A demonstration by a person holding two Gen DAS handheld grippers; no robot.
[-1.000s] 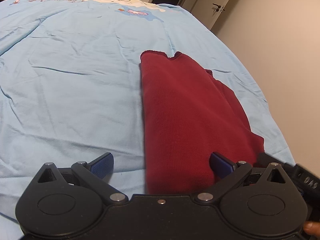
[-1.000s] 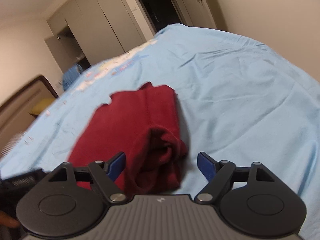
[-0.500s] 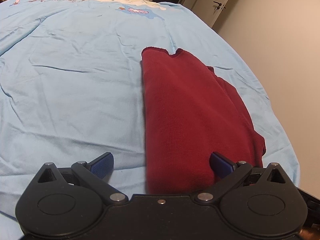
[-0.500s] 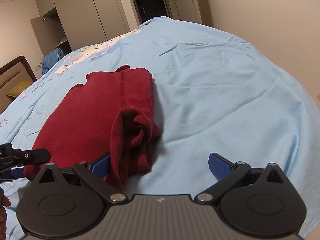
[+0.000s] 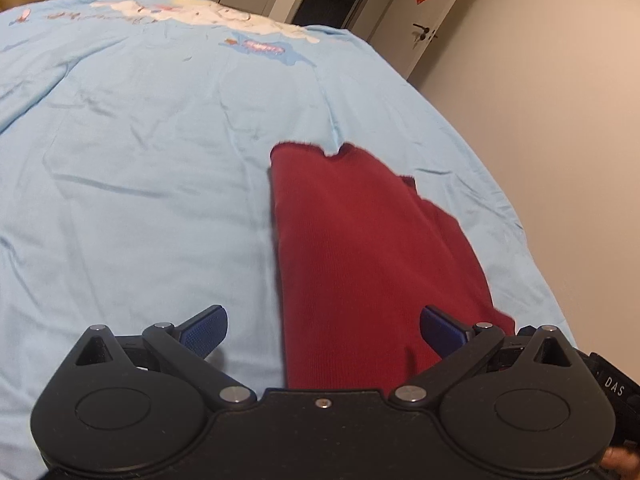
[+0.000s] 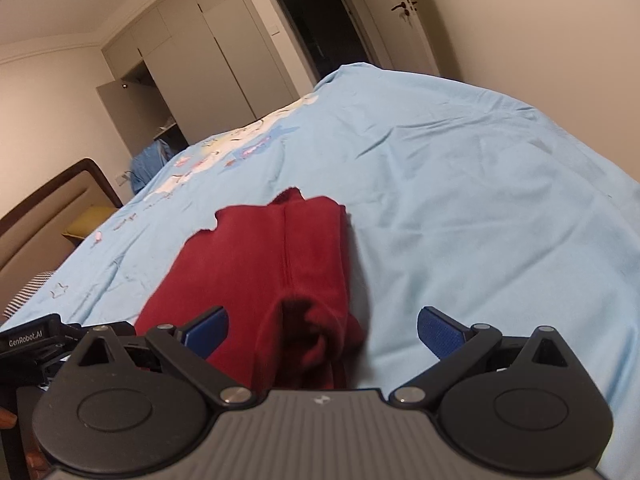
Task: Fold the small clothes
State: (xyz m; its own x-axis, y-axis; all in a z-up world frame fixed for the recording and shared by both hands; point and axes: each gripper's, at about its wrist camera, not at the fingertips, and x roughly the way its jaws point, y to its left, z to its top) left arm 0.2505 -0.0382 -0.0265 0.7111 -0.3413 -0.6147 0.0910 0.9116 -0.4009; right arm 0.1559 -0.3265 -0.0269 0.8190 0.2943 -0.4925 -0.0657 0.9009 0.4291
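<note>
A dark red garment (image 5: 360, 264) is seen lying folded into a long strip on a light blue bedsheet (image 5: 140, 184), toward the sheet's right side in the left wrist view. The left gripper (image 5: 323, 326) is held wide over the garment's near end, one blue pad (image 5: 204, 328) above bare sheet and the other above red cloth; nothing is gripped. The right gripper (image 6: 322, 326) is likewise spread wide, with the garment's bunched, thicker near edge (image 6: 316, 332) lying between its fingers, ungripped. A cartoon print (image 5: 200, 12) is visible at the sheet's far end, and a door (image 6: 404, 16) and wardrobe (image 6: 192, 60) are seen beyond.
</note>
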